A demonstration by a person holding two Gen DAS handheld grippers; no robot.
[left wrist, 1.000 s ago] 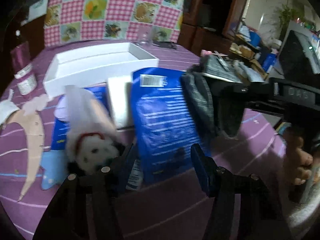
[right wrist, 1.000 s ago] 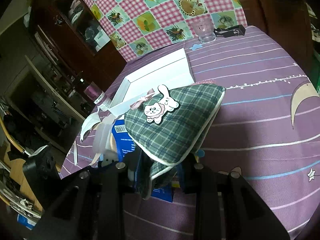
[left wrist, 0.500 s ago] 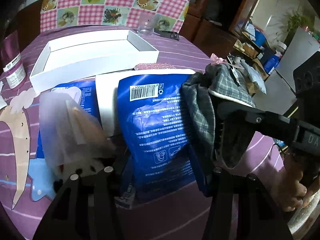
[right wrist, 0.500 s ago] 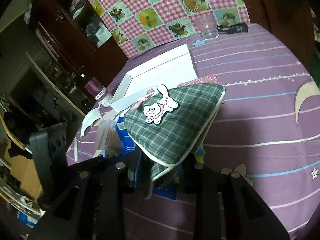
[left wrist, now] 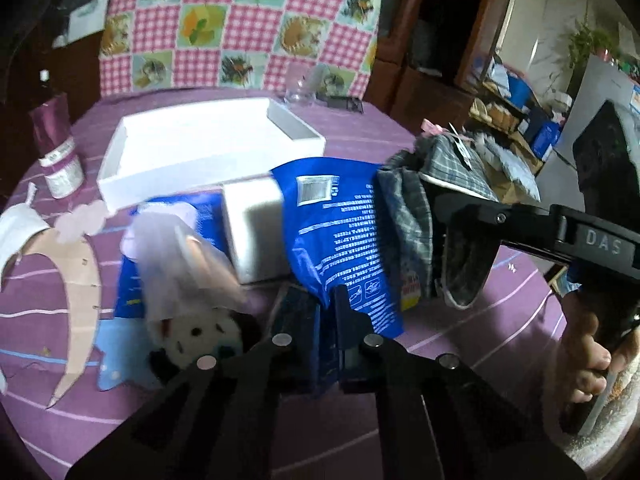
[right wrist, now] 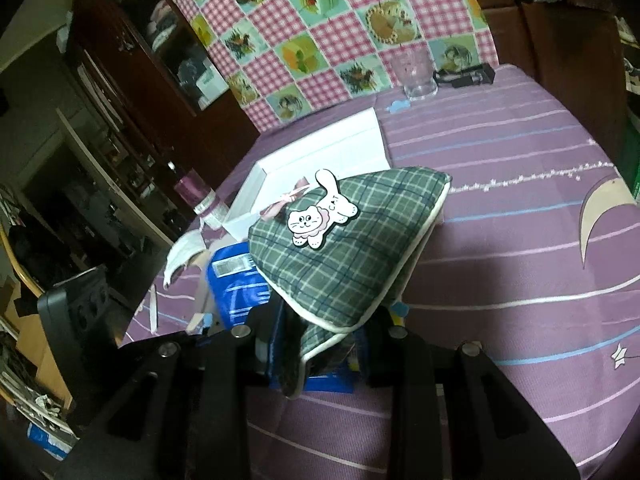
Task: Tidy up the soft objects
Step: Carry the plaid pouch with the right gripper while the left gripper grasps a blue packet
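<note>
Covering the table: purple cloth (right wrist: 520,208) with pale stripes and a moon print, ribbed in texture.
Chair: cushion (left wrist: 240,24) of pink gingham with picture squares, standing behind the far edge.
Box: shallow white card tray (left wrist: 200,148), rectangular, lying toward the far edge.
Pack: glossy blue plastic bag (left wrist: 340,240) with white print and a barcode, bent over a white block (left wrist: 256,232) near the table's middle.
Pouch: green plaid quilted cloth (right wrist: 352,248) with cream piping, domed, carrying a white cat patch (right wrist: 316,216) and a pink bow; it hangs off the table, above the pack.
Toy: white fluffy plush (left wrist: 204,336) with black spots, in a clear wrapper, lying near the front edge just left of the pack.
Bottle: purple, cylindrical (left wrist: 56,148), upright at the left edge.
Glass: clear tumbler (right wrist: 412,76) at the far edge.
Left gripper (left wrist: 324,320): black fingers drawn together on the pack's lower edge, pointing across the table.
Right gripper (right wrist: 324,340): fingers clamped on the pouch's piped rim; its hand (left wrist: 592,356) grips the handle from below.
</note>
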